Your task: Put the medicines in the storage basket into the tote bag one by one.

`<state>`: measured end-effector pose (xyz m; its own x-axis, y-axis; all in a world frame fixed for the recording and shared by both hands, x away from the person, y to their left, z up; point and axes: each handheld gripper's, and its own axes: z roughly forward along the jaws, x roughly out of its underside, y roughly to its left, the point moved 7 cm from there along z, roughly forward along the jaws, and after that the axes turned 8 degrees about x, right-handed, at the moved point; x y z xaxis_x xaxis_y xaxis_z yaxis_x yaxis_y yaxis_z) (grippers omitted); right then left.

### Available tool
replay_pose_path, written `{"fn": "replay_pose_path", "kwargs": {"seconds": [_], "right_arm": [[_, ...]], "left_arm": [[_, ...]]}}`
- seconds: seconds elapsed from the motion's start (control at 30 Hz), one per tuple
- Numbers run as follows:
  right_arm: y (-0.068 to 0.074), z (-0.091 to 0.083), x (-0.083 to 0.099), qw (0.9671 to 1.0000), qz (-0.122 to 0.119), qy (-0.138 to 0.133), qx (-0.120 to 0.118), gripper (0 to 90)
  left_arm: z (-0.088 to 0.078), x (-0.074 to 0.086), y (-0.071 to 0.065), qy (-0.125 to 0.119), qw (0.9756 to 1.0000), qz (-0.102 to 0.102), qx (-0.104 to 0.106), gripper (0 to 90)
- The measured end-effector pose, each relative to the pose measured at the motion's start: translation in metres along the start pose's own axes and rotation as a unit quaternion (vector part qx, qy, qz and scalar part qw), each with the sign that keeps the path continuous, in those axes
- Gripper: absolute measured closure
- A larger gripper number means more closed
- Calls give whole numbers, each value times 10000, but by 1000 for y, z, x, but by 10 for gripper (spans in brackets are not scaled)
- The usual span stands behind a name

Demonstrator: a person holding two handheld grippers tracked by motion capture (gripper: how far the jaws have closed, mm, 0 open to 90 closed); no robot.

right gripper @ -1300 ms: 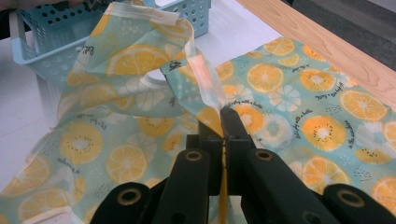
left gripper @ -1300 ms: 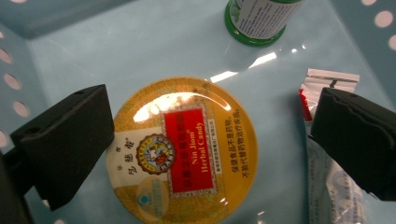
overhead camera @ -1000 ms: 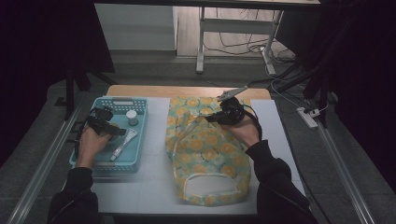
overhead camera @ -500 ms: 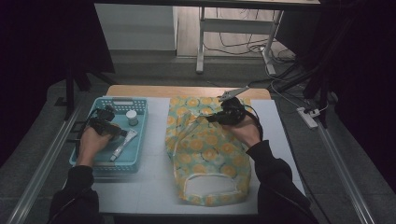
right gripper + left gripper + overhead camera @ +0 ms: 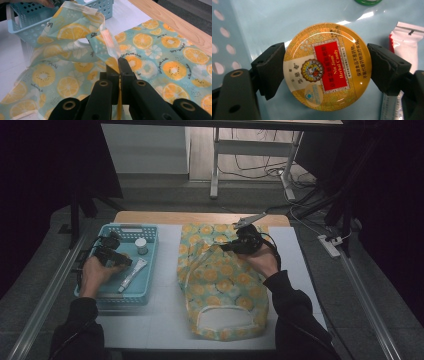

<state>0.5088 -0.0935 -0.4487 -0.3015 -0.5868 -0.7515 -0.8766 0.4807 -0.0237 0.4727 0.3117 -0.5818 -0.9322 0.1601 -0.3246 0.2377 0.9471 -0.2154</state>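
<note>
A round gold tin [image 5: 327,67] with a red herbal candy label lies on the floor of the light blue basket [image 5: 122,227]. My left gripper [image 5: 326,71] has just been closing its jaws, and both black pads [image 5: 273,70] now touch the tin's sides. In the high view that gripper [image 5: 111,254] sits low inside the basket at the left. My right gripper [image 5: 120,62] is shut on the upper edge of the yellow citrus-print bag [image 5: 225,285] and holds the fabric [image 5: 105,37] lifted off the table [image 5: 165,320].
The basket also holds a small white bottle [image 5: 141,245] and a white tube [image 5: 131,274]. A white and red packet [image 5: 407,37] and a green lid [image 5: 368,2] lie close to the tin. Dark frame rails [image 5: 45,290] run along both table sides.
</note>
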Motion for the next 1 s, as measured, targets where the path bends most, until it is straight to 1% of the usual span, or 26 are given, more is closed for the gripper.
{"fn": "replay_pose_path", "kwargs": {"seconds": [0.07, 0.17, 0.23, 0.37, 0.43, 0.57, 0.6, 0.67, 0.83, 1.0], "right_arm": [[0, 0, -1, 10000, -4, -7, 4, 896], [-1, -1, -1, 10000, 2, -17, 15, 896], [-1, -1, -2, 10000, 10, -13, 15, 896], [0, 0, -2, 10000, 12, -26, 16, 896], [0, 0, -2, 10000, 16, -21, 10, 896], [1, 1, -2, 10000, 10, -16, 18, 897], [1, 1, -2, 10000, 8, -13, 20, 897], [1, 2, -3, 10000, 12, -3, 24, 897], [1, 2, -3, 10000, 25, 7, 21, 897], [1, 3, -3, 10000, 13, 6, 23, 897]], "left_arm": [[-1, 0, 0, -28, 10000, -28, 86, 204], [-6, -1, -1, -148, 9996, -45, 223, 204], [-10, -1, -4, -202, 9993, 57, 294, 204], [-21, -2, -9, -359, 9988, 188, 282, 204], [-27, -3, -12, -459, 9982, 250, 300, 204], [-38, -2, -21, -584, 9967, 387, 404, 204], [-40, -2, -24, -642, 9962, 415, 429, 204], [-45, -2, -30, -675, 9953, 520, 464, 204], [-54, -1, -46, -803, 9920, 772, 589, 204], [-61, 1, -63, -893, 9881, 1006, 751, 204]]}}
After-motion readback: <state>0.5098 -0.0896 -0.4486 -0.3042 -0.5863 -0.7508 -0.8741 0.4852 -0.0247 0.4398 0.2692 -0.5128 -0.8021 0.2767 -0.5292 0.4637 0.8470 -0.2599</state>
